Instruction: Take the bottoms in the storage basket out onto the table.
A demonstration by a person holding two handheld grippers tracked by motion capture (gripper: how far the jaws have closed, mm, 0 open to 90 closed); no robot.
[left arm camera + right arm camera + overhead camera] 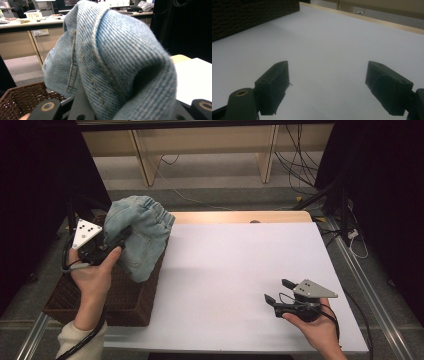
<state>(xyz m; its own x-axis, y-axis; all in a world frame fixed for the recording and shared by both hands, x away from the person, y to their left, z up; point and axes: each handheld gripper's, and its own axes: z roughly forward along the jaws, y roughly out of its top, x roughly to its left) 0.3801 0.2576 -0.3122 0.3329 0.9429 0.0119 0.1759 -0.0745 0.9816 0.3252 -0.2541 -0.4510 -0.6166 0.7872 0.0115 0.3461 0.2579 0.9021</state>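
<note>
A light blue denim garment (141, 231) hangs bunched above the dark wicker basket (125, 305) at the table's left edge. My left gripper (120, 239), held up over the basket, is shut on a fold of it. In the left gripper view the denim (120, 62) covers the jaws, with the basket's rim (20, 97) below at the left. My right gripper (276, 290) rests low over the white table (235, 260) at the front right. Its jaws stand open (327, 85) with nothing between them.
The basket's dark woven wall (249, 15) appears far off in the right gripper view. A wooden strip (240, 216) runs along the table's far edge. Cables and wooden desk legs lie on the floor beyond. Black curtains flank both sides.
</note>
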